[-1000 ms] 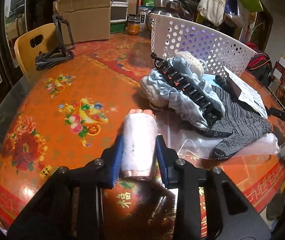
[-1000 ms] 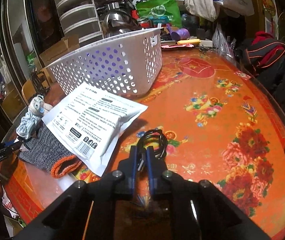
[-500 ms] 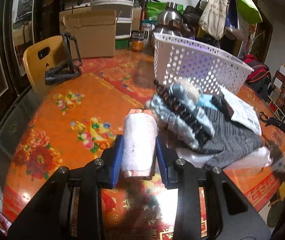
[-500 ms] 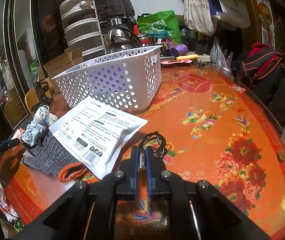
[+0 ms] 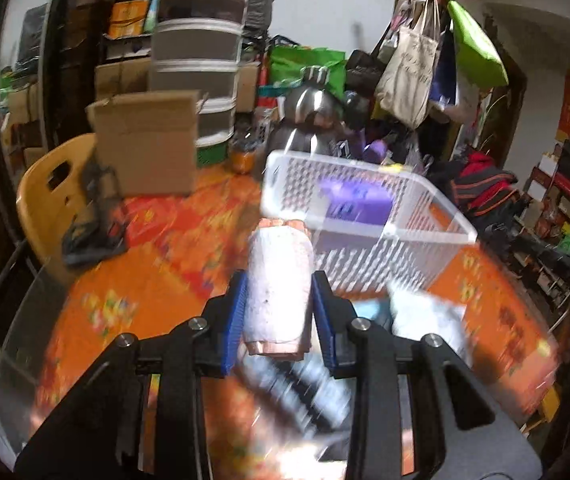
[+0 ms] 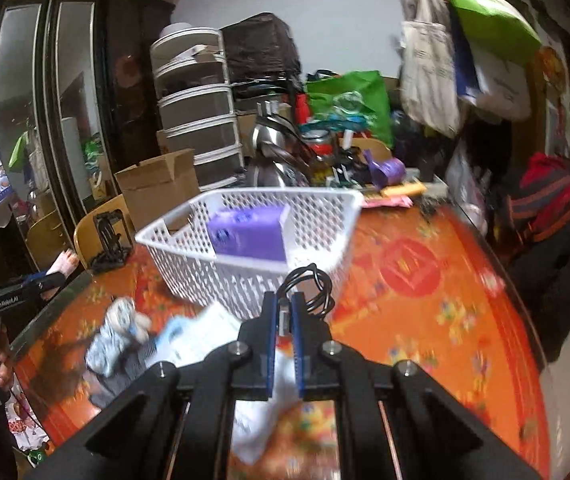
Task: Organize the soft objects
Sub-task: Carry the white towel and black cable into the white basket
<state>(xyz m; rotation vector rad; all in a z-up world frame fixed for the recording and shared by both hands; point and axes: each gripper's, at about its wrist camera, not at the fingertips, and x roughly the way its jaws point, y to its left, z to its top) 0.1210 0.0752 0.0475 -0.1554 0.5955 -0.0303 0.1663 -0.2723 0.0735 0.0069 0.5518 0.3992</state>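
Both grippers have risen off the orange table (image 6: 425, 280) since a second ago, and the white basket (image 6: 253, 240), which then stood far off, now fills the middle of each view, its inside showing.

Left of the basket, the left gripper (image 5: 279, 312) is clamped on a pale rolled cloth (image 5: 279, 280), pinched at its sides between the blue pads. The roll is a soft, fuzzy cylinder, pinkish at both ends, held just short of the basket's near rim and above the table. From the right wrist view its pink end (image 6: 63, 262) pokes out to the basket's left.

Inside the basket lies one purple pack (image 6: 251, 232), smooth and blocky. The basket itself is rigid perforated plastic with sloping walls.

In front of the basket, on the table, a loose heap waits: a light blue fluffy piece (image 6: 113, 336), a printed white packet (image 6: 201, 332) and something dark and knitted (image 6: 117, 380), all blurred.

Right of that heap, the right gripper (image 6: 285, 322) is closed on a coil of thin black cable (image 6: 309, 288), glossy and springy, held before the basket's front wall.

By my reckoning the job is early: one item binned, two in the air, the heap untouched.
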